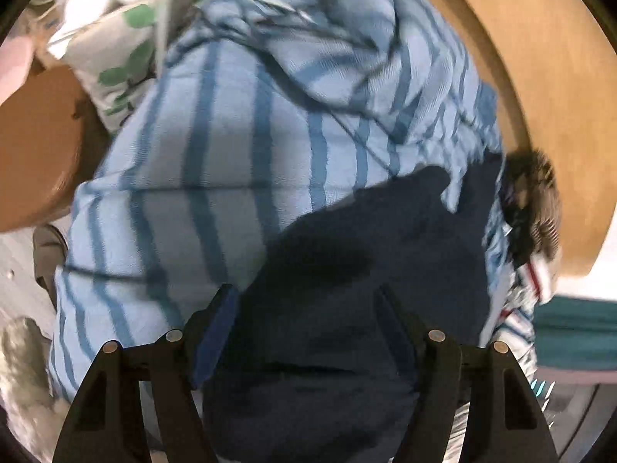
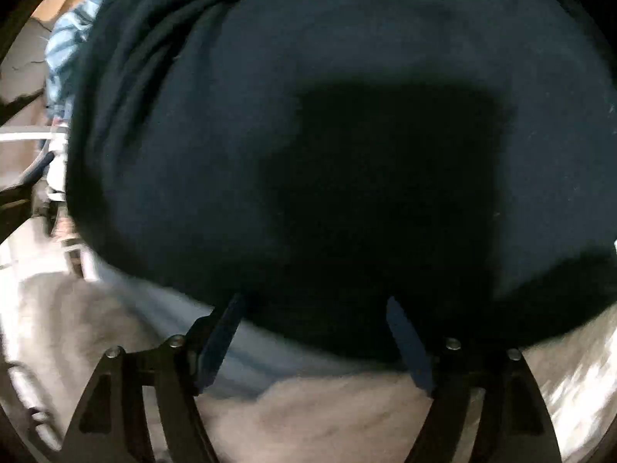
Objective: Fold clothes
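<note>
Navy garment (image 2: 270,135) crumpled, seemingly atop blue-striped cloth (image 1: 216,162); both jaws spread wide, empty.

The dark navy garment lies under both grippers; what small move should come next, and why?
Probably lower the right gripper onto the near edge of the navy garment and close on it. Its jaws stand open over that edge, with nothing pinched. The left gripper is open too, above the same cloth, which lies on a striped blue garment.
</note>
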Demonstrator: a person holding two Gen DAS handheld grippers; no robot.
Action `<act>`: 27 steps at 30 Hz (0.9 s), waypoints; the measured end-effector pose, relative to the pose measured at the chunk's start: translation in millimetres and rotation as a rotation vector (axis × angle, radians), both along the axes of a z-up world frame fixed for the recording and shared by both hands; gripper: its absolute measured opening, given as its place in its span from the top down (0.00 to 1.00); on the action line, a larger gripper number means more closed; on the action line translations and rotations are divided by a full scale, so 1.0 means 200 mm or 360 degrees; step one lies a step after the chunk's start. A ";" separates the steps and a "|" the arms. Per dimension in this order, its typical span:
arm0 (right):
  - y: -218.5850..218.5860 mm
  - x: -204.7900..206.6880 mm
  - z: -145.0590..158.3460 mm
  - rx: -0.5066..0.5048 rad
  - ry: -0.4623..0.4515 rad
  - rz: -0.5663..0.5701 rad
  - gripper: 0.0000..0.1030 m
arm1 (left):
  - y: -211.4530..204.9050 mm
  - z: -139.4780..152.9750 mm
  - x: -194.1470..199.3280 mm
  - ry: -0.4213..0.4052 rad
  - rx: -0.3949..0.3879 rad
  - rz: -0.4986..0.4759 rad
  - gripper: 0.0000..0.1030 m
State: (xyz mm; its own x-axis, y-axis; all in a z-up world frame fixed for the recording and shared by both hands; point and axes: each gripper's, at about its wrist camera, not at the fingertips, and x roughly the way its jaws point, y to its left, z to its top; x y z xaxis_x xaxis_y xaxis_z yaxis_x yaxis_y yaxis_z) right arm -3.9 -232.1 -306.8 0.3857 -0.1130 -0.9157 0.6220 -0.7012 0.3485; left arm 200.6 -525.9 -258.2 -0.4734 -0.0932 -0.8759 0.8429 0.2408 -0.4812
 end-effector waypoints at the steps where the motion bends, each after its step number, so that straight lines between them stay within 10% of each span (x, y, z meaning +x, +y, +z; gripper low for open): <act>1: 0.00 0.00 0.02 -0.0047 -0.0059 -0.0045 0.28 | -0.01 -0.03 -0.02 0.0005 0.0033 -0.0017 0.29; 6: -0.01 -0.01 0.11 -0.0132 -0.0018 -0.0098 0.28 | -0.02 -0.17 -0.10 0.0028 0.0144 -0.0109 0.30; 7: -0.01 -0.01 0.12 -0.0132 -0.0001 -0.0095 0.25 | -0.01 -0.19 -0.11 0.0038 0.0155 -0.0131 0.40; 8: 0.00 -0.02 0.13 -0.0129 0.0015 -0.0098 0.24 | 0.00 -0.18 -0.08 0.0001 0.0132 -0.0087 0.82; 9: 0.01 -0.02 0.14 -0.0124 0.0028 -0.0102 0.24 | 0.01 -0.17 -0.05 -0.0035 0.0110 -0.0042 0.97; 14: 0.10 -0.10 0.18 -0.0135 0.0049 -0.0241 0.24 | 0.09 -0.08 0.18 -0.0284 -0.0007 0.0213 0.96; 18: 0.15 -0.19 0.24 -0.0203 0.0069 -0.0369 0.24 | 0.12 -0.06 0.24 -0.0242 0.0047 0.0225 0.96; 21: 0.16 -0.23 0.29 -0.0252 0.0076 -0.0417 0.24 | 0.18 -0.03 0.31 -0.0119 0.0133 0.0459 0.83; 24: 0.17 -0.23 0.34 -0.0304 0.0060 -0.0434 0.24 | 0.24 0.03 0.33 -0.0022 0.0113 0.0549 0.28; 27: 0.19 -0.25 0.38 -0.0321 0.0083 -0.0407 0.23 | 0.29 0.13 0.32 0.0128 0.0015 0.0503 0.25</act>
State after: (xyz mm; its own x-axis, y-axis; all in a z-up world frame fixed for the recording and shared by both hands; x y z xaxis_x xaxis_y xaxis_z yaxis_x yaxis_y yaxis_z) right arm -53.3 -194.3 -231.7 0.2745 -0.3810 -0.8829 0.4553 -0.7572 0.4684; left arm 264.6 -468.1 -232.9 -0.4899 -0.2387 -0.8384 0.6850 0.4895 -0.5396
